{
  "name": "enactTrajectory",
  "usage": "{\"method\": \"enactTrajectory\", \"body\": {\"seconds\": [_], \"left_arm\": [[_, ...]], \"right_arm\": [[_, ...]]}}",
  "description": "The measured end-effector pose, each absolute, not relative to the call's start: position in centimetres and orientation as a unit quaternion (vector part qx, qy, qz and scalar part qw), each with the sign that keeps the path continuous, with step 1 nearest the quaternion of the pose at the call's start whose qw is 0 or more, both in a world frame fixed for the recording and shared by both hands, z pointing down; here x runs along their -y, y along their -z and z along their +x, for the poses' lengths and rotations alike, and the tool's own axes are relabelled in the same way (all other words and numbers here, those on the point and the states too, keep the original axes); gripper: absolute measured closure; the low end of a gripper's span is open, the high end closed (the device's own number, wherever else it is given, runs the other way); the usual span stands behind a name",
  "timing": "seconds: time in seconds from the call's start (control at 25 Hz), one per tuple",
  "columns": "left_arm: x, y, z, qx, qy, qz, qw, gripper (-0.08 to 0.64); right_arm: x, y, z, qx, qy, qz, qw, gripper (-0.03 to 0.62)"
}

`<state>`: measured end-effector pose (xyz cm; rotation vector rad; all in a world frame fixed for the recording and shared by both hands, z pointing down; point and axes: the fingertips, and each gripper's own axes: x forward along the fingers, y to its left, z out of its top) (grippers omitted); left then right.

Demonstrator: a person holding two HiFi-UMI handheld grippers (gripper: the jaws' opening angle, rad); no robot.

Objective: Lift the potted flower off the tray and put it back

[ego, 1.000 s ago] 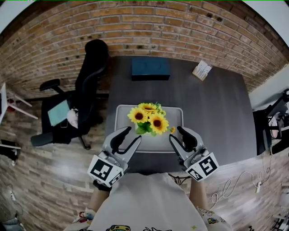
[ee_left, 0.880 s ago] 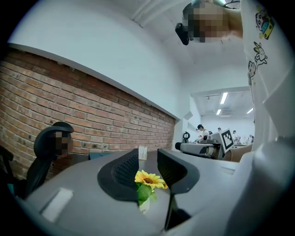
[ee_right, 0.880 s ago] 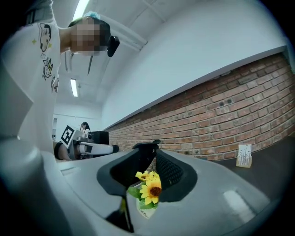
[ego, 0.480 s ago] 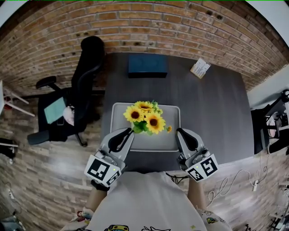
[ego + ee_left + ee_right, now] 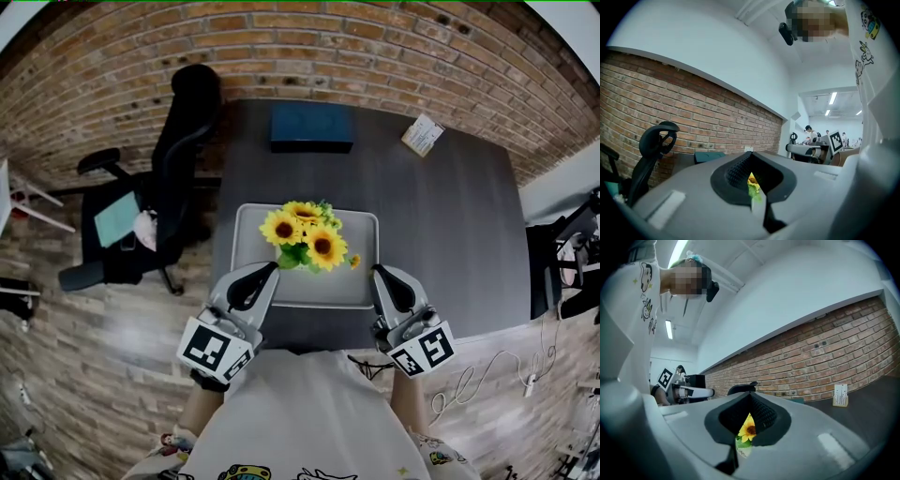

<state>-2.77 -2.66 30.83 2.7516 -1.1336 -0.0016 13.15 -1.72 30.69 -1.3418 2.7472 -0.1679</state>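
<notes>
Potted flower [image 5: 307,239]: yellow sunflower heads with dark centres over green leaves, standing mid-tray. The tray [image 5: 314,291] is pale and rectangular with rounded corners, and lies on a dark matte tabletop [image 5: 450,234]. In the head view the blooms hide the pot. The right gripper view alone shows the pot [image 5: 742,446], pale and glimpsed through the slot between the pads, with print too small to read.

Left gripper [image 5: 272,268]: grey moulded shell, black ribbed pads, marker cube at the rear. Its tip is at the tray's 7 o'clock corner. The jaws have just been closing and now meet, with nothing between them. Its own view gives only a sliver of yellow and green beyond the pads.

Right gripper [image 5: 378,272]: same build, with its tip at the tray's 4 o'clock edge. The jaws have just been closing and now stand together, empty.

Whether either tip touches the tray rim cannot be told.

Box [image 5: 312,127]: dark blue, flat, at 12 o'clock on the tabletop.

Card [image 5: 422,135]: white, at 1 o'clock, markings illegible.

Office chair [image 5: 183,141]: black, at 10 o'clock off the tabletop, on a wood-plank floor [image 5: 103,347].

Brick wall [image 5: 309,47]: red-brown, behind the tabletop.

Strip lights [image 5: 833,98] and distant people [image 5: 808,133]: seen in the left gripper view only, too small to detail.

Shirt [image 5: 300,412]: light-coloured, cuts off the tabletop's 6 o'clock edge.
</notes>
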Motion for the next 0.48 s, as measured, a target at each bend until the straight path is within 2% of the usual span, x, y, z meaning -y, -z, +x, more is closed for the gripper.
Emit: {"method": "enactTrajectory", "body": {"seconds": [0.48], "left_arm": [[2.39,-30.97,-2.98,0.385,-0.003,0.919,0.081,0.549]], "right_arm": [[1.32,-31.0,12.31,-0.904,0.057,-0.423,0.028,0.592]]}}
